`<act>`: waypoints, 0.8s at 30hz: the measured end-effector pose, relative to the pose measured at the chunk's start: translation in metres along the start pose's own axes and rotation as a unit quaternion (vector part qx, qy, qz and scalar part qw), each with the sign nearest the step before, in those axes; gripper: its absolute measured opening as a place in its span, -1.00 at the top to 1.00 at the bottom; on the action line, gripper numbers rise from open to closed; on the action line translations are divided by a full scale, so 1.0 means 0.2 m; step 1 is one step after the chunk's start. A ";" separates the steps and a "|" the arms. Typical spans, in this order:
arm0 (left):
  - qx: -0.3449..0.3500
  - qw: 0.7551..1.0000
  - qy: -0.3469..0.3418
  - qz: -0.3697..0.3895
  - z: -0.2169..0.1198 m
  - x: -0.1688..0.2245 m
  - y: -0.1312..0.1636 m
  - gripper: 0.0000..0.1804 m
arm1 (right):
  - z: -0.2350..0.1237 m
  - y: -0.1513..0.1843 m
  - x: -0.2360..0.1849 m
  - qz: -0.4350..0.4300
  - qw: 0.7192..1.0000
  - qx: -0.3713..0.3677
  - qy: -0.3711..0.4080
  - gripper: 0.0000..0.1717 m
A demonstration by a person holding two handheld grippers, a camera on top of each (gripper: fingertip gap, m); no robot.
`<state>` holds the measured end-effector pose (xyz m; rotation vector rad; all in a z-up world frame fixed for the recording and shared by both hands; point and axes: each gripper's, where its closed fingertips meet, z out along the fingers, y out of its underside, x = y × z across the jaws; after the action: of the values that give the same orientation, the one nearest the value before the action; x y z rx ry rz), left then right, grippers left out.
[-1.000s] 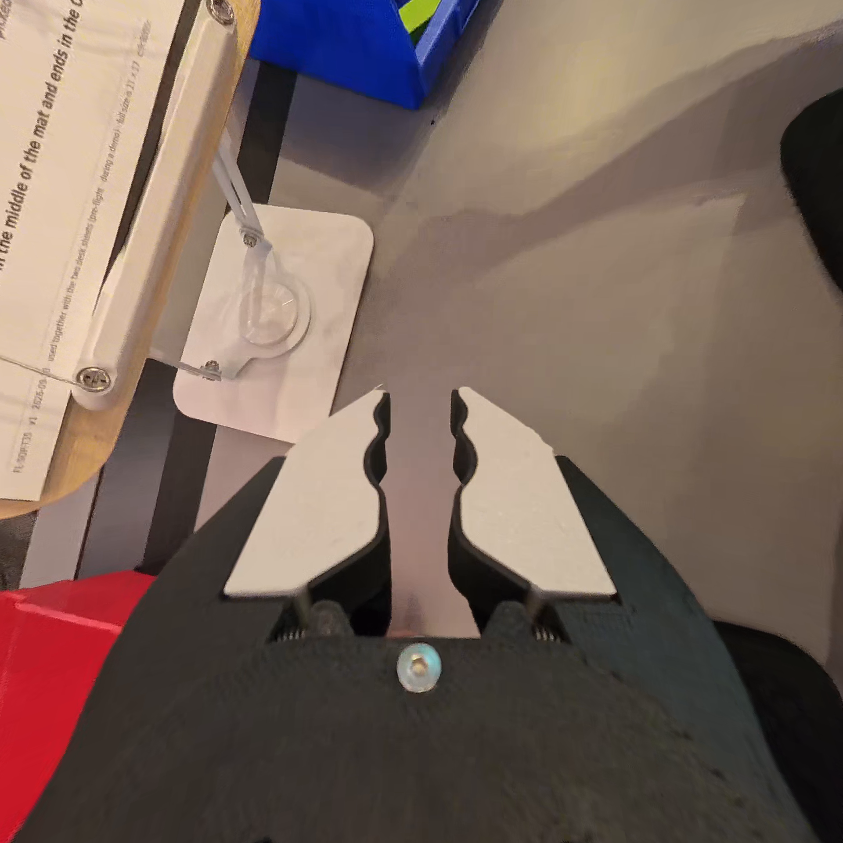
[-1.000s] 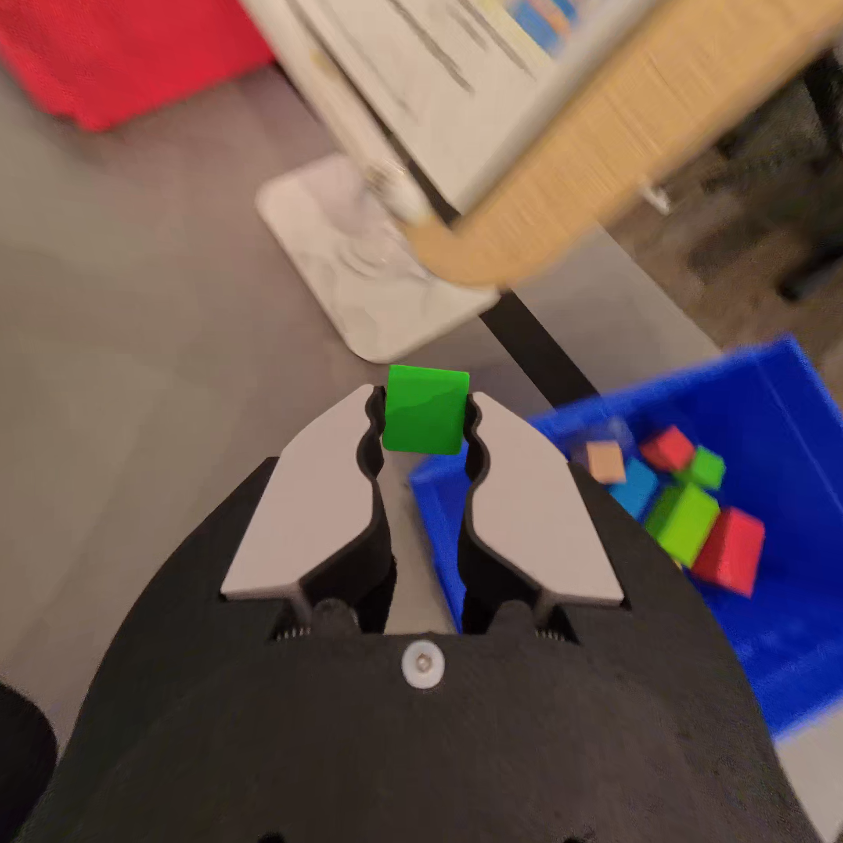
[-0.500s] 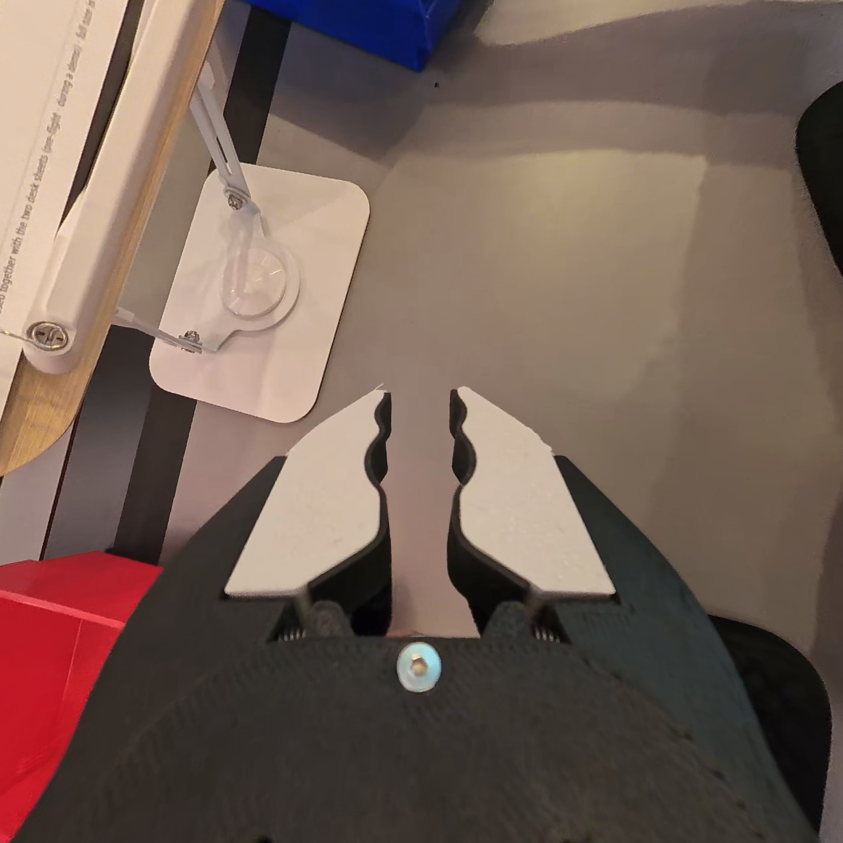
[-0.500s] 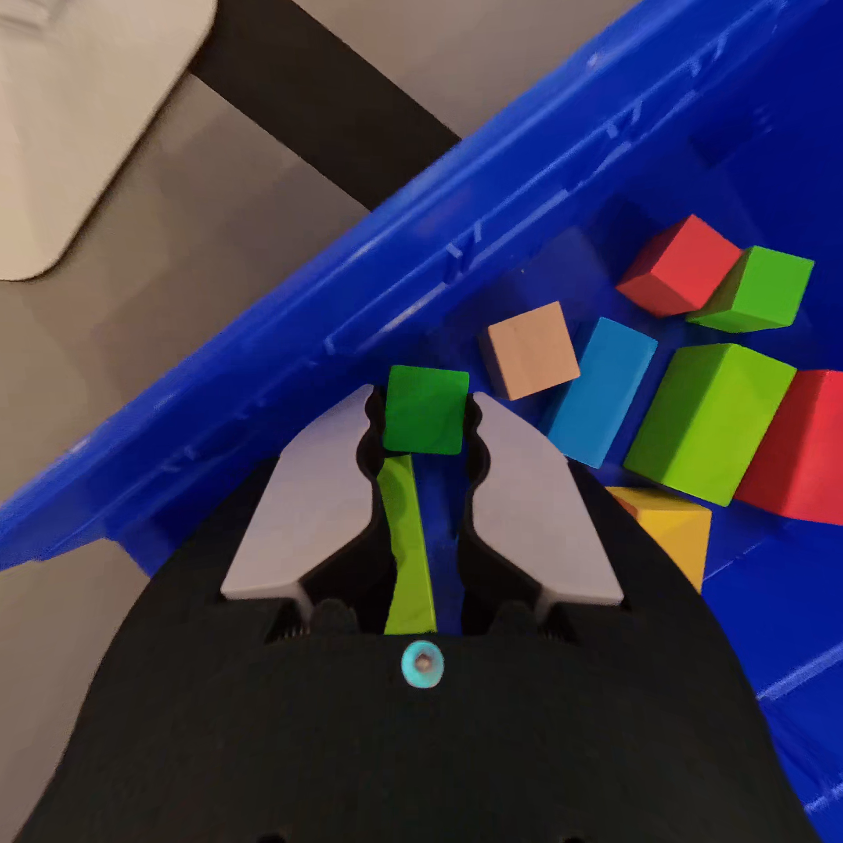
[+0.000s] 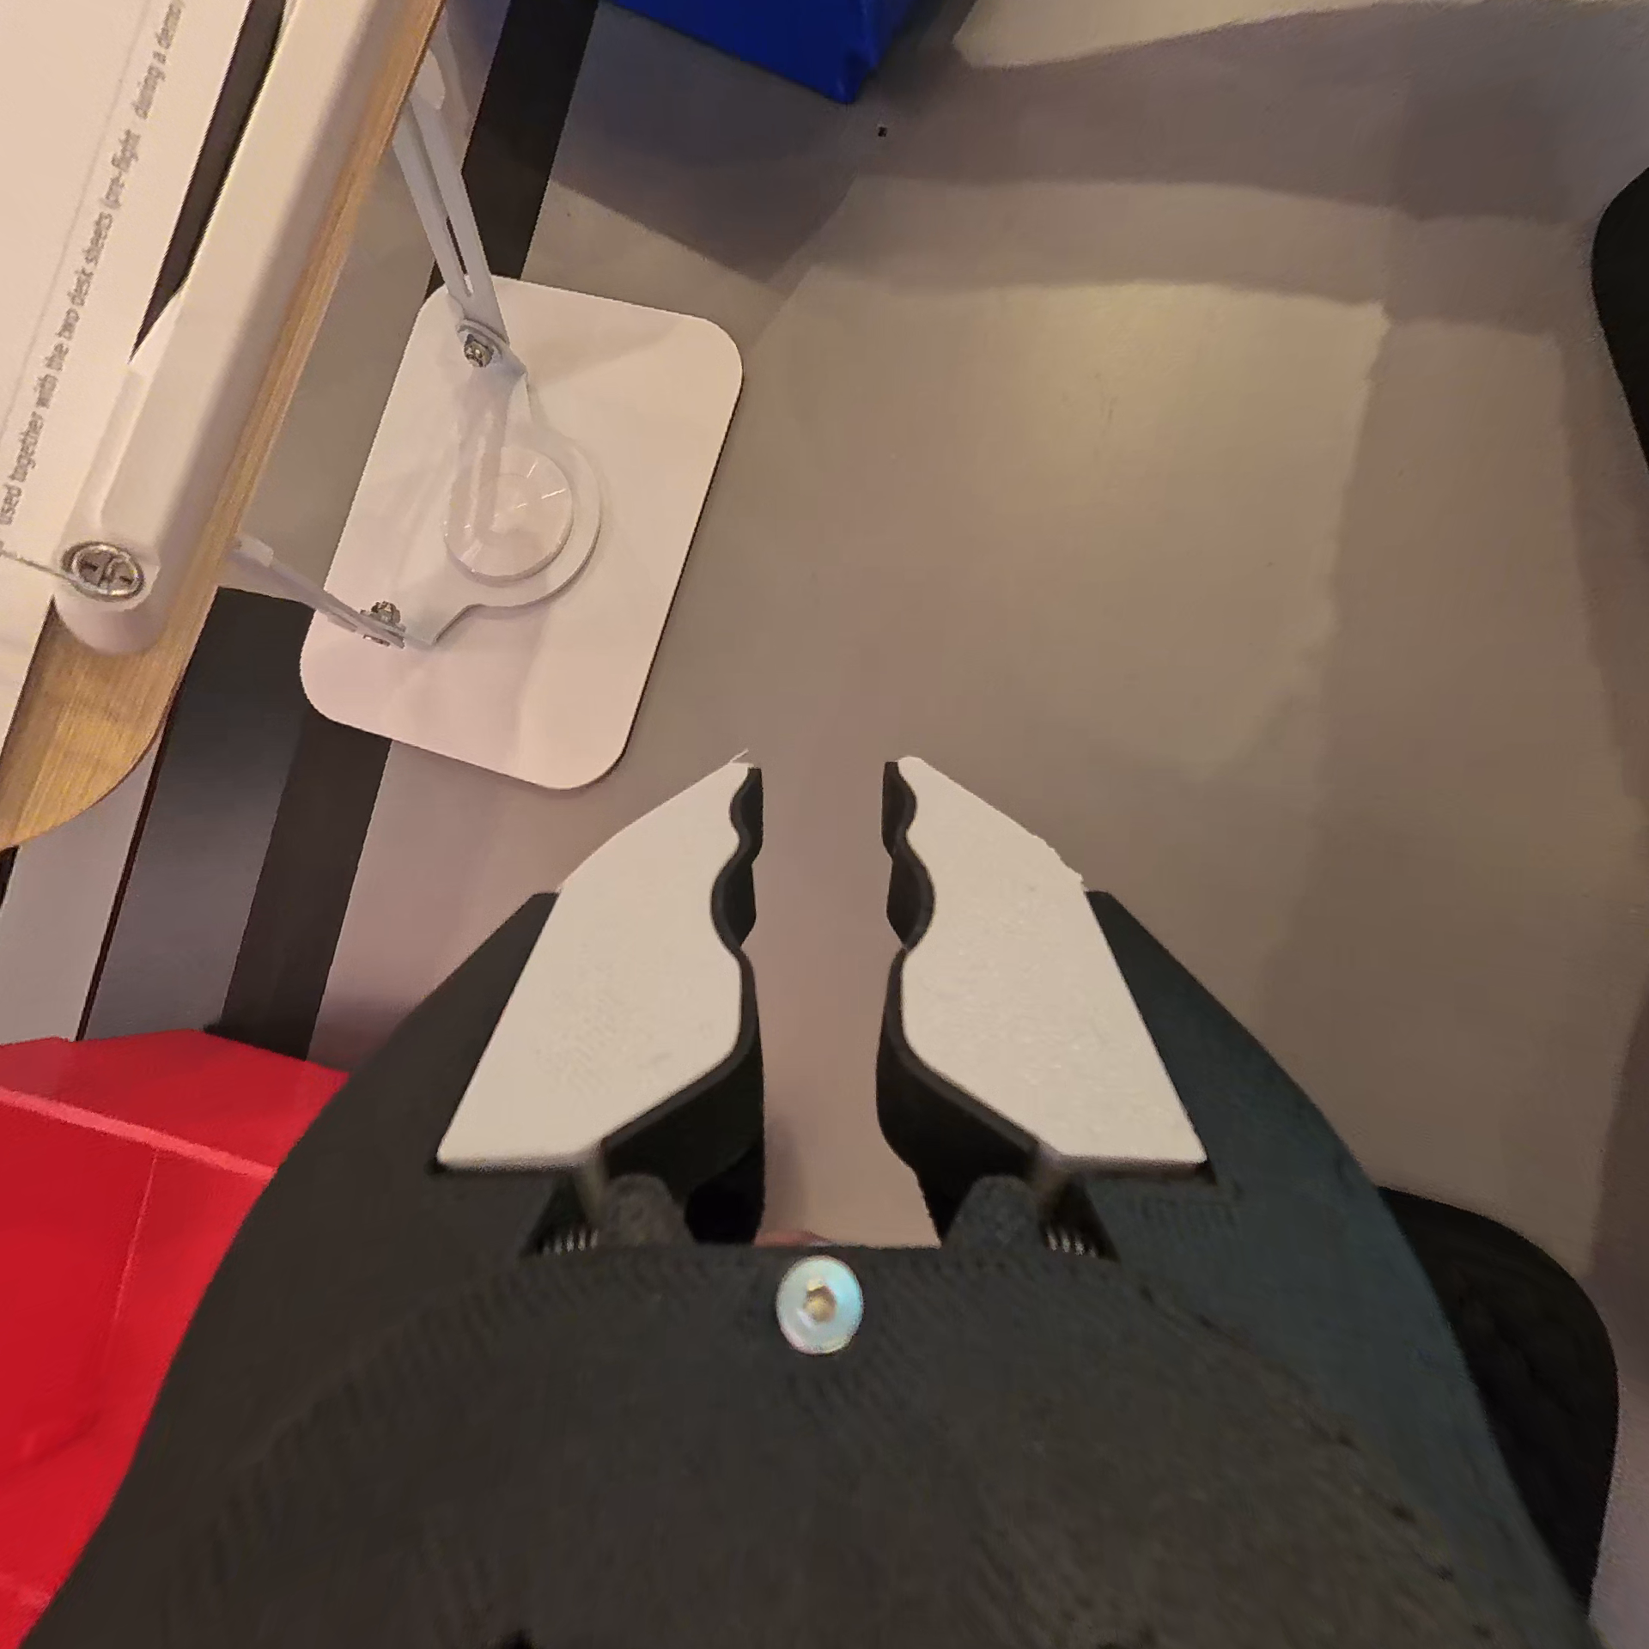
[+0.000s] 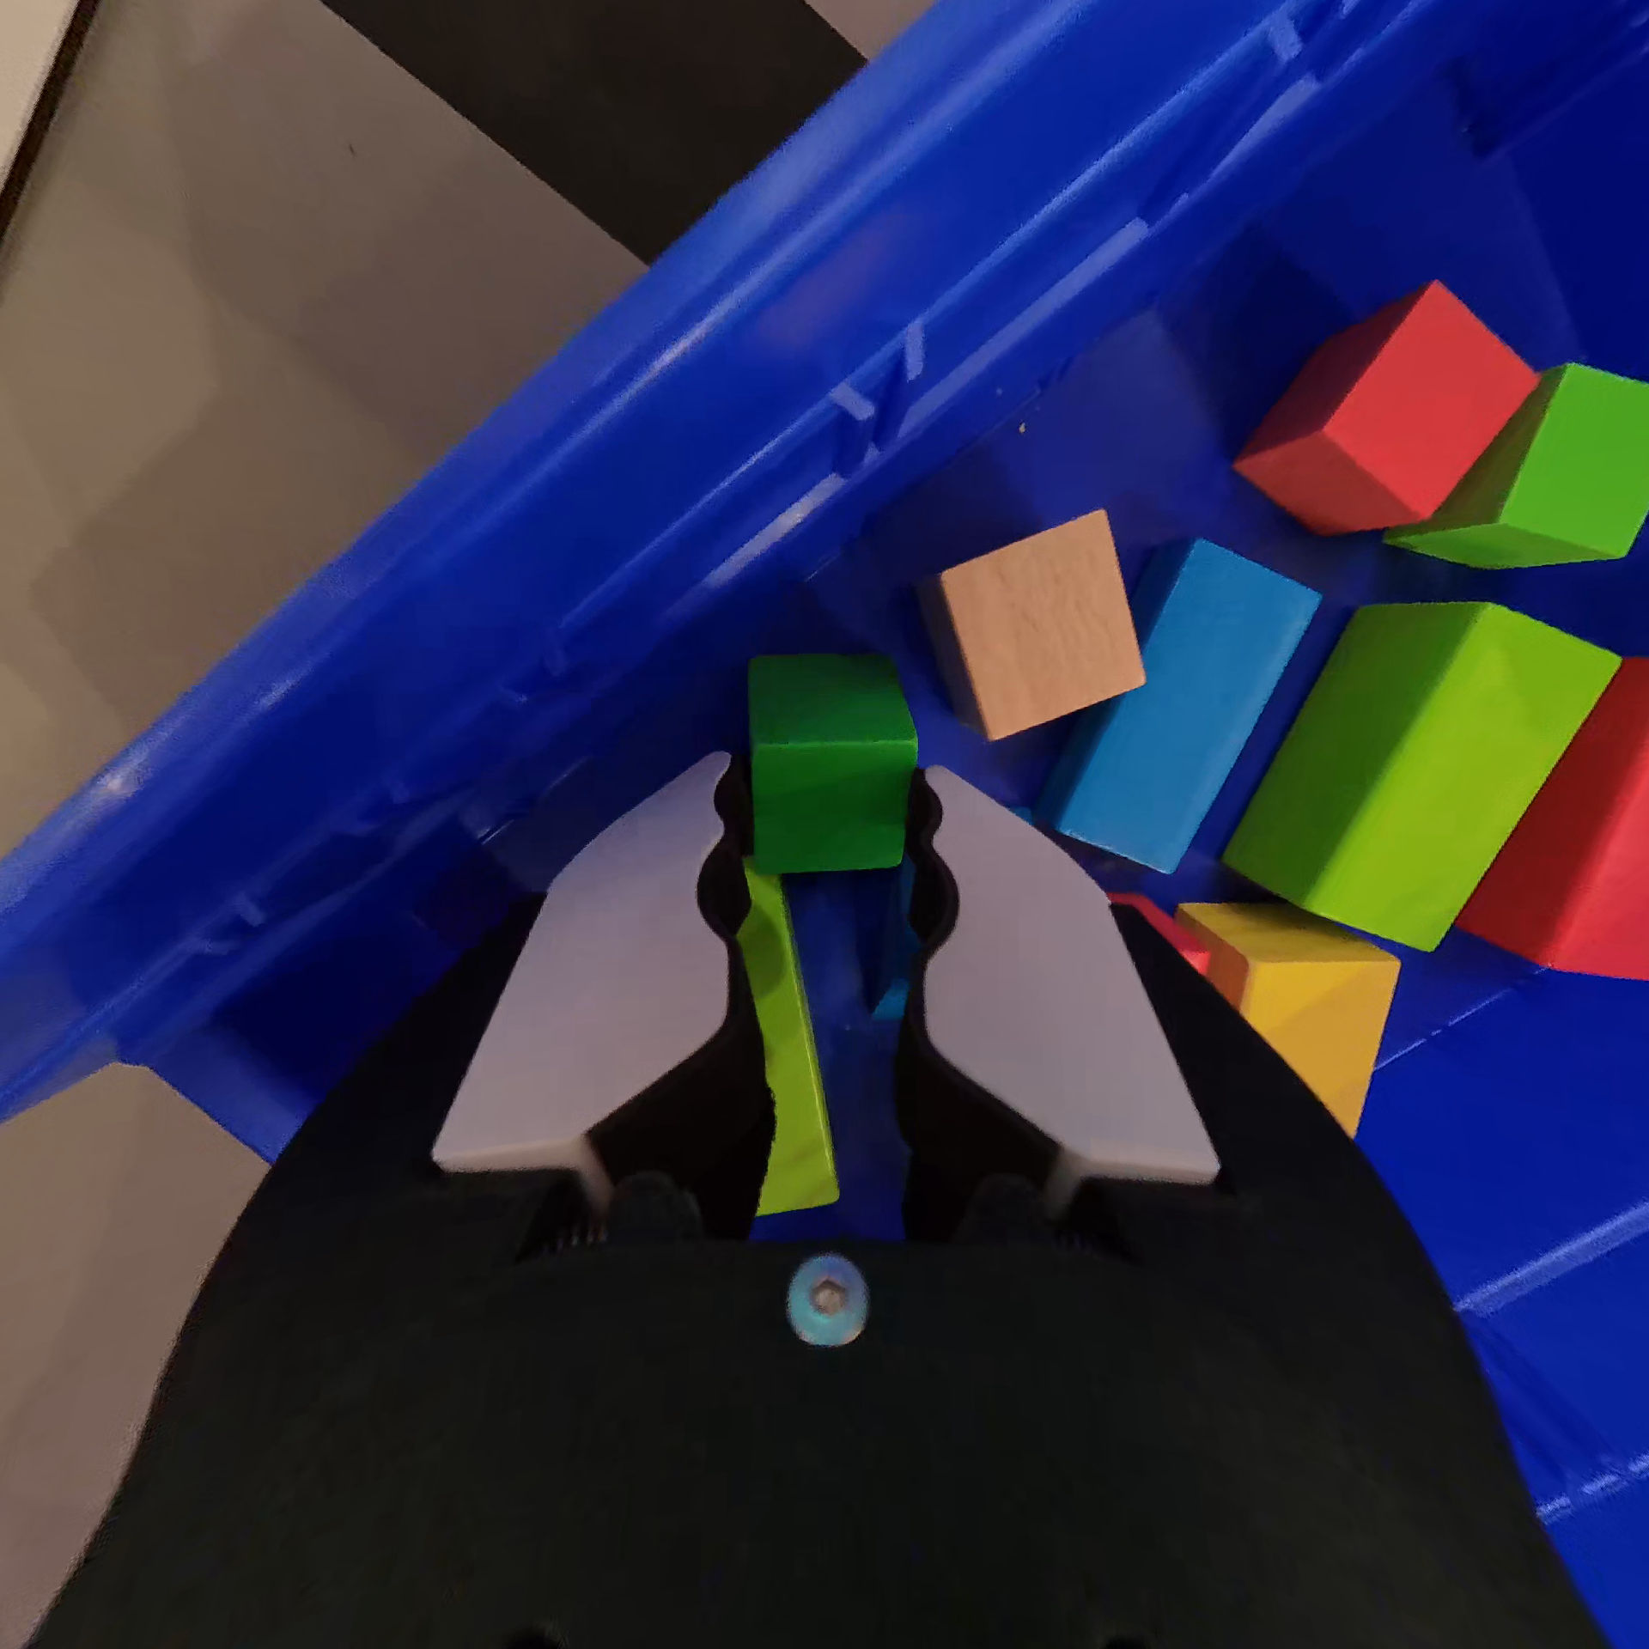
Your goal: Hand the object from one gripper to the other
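We've got right tongs [image 6: 830, 785] clamped on dark green cube [image 6: 830, 758], pads flat on opposite faces for square grip. Cube hangs above blue bin [image 6: 625, 401], near its long wall, probably clear of loose blocks [image 6: 1419, 767]. Left tongs [image 5: 823, 785] narrowly parted, nothing between, waiting over bare grey desk [image 5: 1115, 553] mid-area, apparently for handover.

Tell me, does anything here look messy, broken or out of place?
Nothing looks damaged or spilled. The blocks in the blue bin lie jumbled at odd angles, such as the wooden cube and the light blue block. The right gripper holds a dark green cube squarely above them; the left gripper holds nothing.
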<state>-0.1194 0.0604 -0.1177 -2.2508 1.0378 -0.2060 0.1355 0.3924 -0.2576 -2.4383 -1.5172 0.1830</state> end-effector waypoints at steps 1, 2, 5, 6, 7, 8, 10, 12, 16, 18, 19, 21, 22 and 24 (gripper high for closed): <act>-0.001 1.000 -0.002 -0.002 -0.01 -0.01 0.01 0.72 | 0.00 0.00 0.00 0.002 1.000 -0.005 0.000 0.63; -0.002 1.000 -0.006 -0.004 -0.01 -0.01 0.01 0.71 | 0.01 0.00 0.01 0.002 1.000 -0.015 0.003 0.63; -0.004 1.000 -0.013 -0.011 -0.04 -0.03 0.03 0.70 | 0.03 0.01 0.02 0.005 0.999 -0.046 -0.004 0.63; -0.005 1.000 -0.015 -0.012 -0.05 -0.03 0.04 0.70 | 0.04 0.01 0.03 0.002 0.999 -0.053 -0.007 0.63; -0.006 1.000 -0.018 -0.014 -0.05 -0.03 0.05 0.70 | 0.04 0.01 0.03 0.000 0.998 -0.058 -0.009 0.63; -0.009 1.000 -0.020 -0.015 -0.06 -0.04 0.06 0.69 | 0.04 0.01 0.03 -0.001 0.998 -0.062 -0.011 0.63; -0.013 0.999 -0.023 -0.020 -0.07 -0.05 0.09 0.69 | 0.03 0.01 0.03 -0.002 0.997 -0.071 -0.016 0.63; -0.015 0.999 -0.030 -0.027 -0.09 -0.07 0.11 0.67 | 0.03 0.01 0.02 -0.004 0.997 -0.073 -0.018 0.60; -0.024 0.997 -0.055 -0.046 -0.15 -0.13 0.20 0.61 | 0.01 0.03 0.03 -0.002 0.997 -0.070 -0.011 0.43; -0.037 0.995 -0.081 -0.055 -0.21 -0.19 0.27 0.57 | -0.04 0.02 0.02 -0.004 0.999 -0.050 -0.006 0.41; -0.048 0.992 -0.099 -0.057 -0.25 -0.24 0.32 0.55 | -0.07 0.01 0.01 -0.006 0.999 -0.036 0.001 0.41; -0.068 0.987 -0.130 -0.069 -0.34 -0.34 0.44 0.50 | -0.15 0.01 0.00 -0.008 1.000 -0.008 0.015 0.42; -0.081 0.984 -0.136 -0.077 -0.38 -0.39 0.51 0.47 | -0.19 0.01 -0.01 -0.010 1.000 0.005 0.025 0.43; -0.105 0.980 -0.145 -0.084 -0.44 -0.48 0.65 0.46 | -0.26 0.02 -0.03 -0.013 0.999 0.028 0.040 0.45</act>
<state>-0.3000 0.0238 -0.1174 -2.4684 0.7431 0.1673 0.1485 0.3775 -0.2086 -2.3513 -1.4890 0.1201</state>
